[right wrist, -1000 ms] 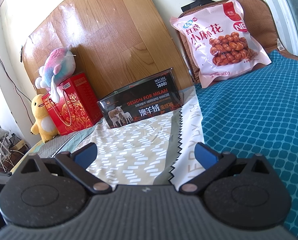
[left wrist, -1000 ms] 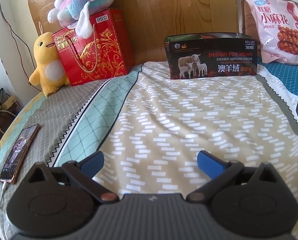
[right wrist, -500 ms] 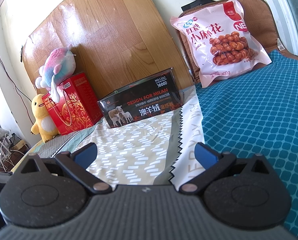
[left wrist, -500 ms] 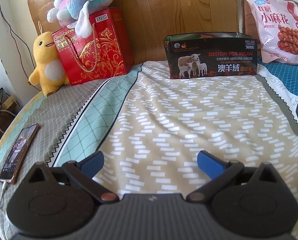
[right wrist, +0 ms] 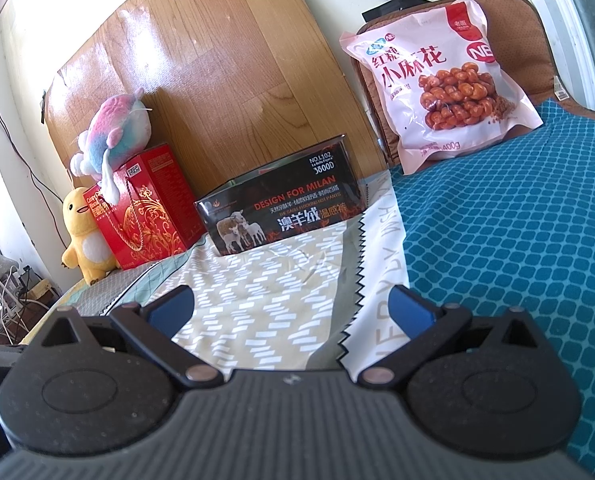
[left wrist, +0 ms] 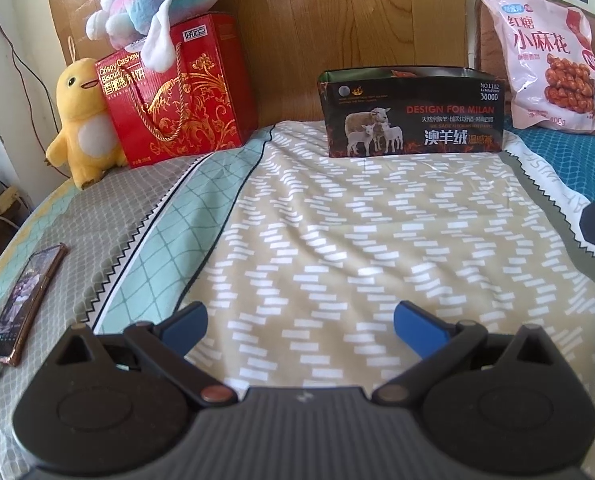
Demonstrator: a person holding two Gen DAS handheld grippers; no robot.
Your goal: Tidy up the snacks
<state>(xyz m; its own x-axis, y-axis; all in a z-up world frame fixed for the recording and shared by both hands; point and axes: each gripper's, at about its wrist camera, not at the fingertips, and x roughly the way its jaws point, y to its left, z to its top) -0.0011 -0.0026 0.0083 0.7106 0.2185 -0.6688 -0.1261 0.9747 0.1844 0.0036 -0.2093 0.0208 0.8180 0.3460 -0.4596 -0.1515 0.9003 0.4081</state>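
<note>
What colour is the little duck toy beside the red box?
The plush duck toy is yellow with a white belly, clearest in the left wrist view.

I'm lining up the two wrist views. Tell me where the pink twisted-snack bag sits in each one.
Left wrist view: the pink snack bag is at the far upper right, propped against a brown cushion.
Right wrist view: the pink snack bag is upper right of centre, larger, on the same cushion.
Shared landmark: the black sheep-print box, lower left of the bag in both.
</note>
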